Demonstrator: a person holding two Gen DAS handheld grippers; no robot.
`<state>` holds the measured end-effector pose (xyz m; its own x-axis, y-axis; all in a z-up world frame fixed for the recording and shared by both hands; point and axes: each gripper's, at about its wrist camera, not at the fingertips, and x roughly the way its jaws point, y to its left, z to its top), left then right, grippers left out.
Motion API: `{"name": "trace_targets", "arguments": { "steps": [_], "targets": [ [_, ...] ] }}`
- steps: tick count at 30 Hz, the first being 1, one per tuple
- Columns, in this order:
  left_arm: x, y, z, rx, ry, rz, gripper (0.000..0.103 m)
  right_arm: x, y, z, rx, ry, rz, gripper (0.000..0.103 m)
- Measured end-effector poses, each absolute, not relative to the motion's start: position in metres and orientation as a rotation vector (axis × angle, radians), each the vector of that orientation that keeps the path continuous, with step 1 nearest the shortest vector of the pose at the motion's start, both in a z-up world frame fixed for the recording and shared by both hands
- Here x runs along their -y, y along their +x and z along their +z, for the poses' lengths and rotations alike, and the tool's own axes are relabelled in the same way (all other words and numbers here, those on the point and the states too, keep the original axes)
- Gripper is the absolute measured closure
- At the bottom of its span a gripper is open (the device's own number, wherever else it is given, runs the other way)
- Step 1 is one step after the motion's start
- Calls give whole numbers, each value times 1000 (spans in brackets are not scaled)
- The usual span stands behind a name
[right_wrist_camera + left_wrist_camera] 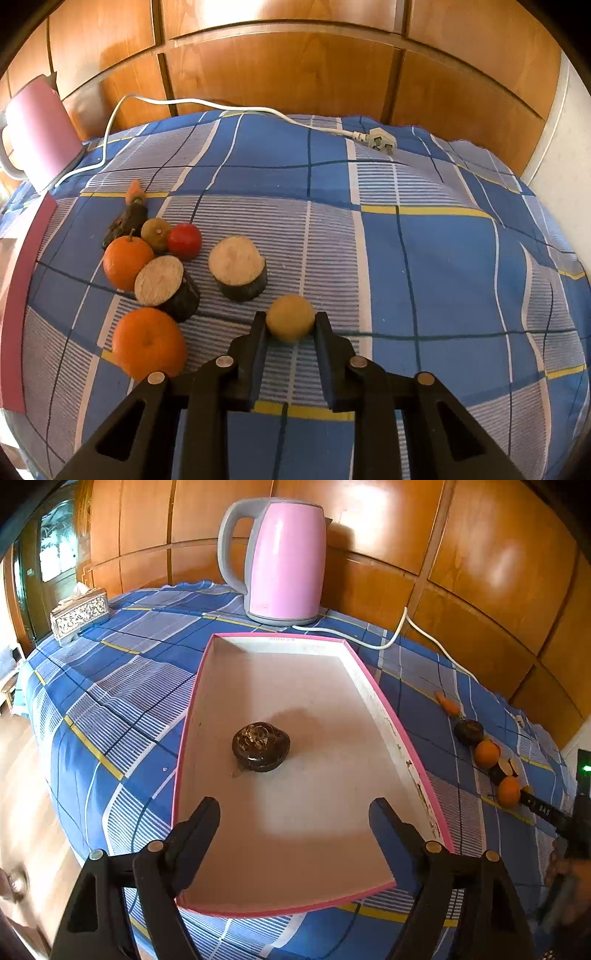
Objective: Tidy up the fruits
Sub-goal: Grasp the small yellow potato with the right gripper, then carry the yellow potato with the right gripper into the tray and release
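Note:
A pink-rimmed white tray (186,716) lies on the blue checked cloth, with one dark brown round fruit (260,746) near its middle. My left gripper (294,803) hovers over the tray's near end, open, with nothing between its fingers. In the right wrist view my right gripper (290,318) is shut on a tan round fruit (290,310) that rests on the cloth. To its left lie two oranges (127,262) (149,343), a red fruit (184,240), a brown-green fruit (155,233) and two dark-skinned cut pieces (159,280) (236,266).
A pink kettle (280,561) stands behind the tray, and its white cord (236,109) and plug (380,142) lie along the back edge. A patterned tissue box (79,614) sits at the far left. A small carrot (135,192) lies beyond the fruit pile. Wooden panels back the table.

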<state>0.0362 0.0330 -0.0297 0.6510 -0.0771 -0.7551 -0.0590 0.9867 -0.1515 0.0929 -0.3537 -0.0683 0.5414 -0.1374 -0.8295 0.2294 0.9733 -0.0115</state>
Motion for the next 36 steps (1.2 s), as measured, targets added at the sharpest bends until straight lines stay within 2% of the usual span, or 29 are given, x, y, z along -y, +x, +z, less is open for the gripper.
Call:
{"name": "trace_targets", "arguments": {
  "steps": [25,36],
  "targets": [
    [-55,21,-27,-828,-237,49,10,348,7,-64,-945,173,-245,78],
    [-78,15,-29,-828,-288,113,10,269,14,-41,-913,104,21,78]
  ]
}}
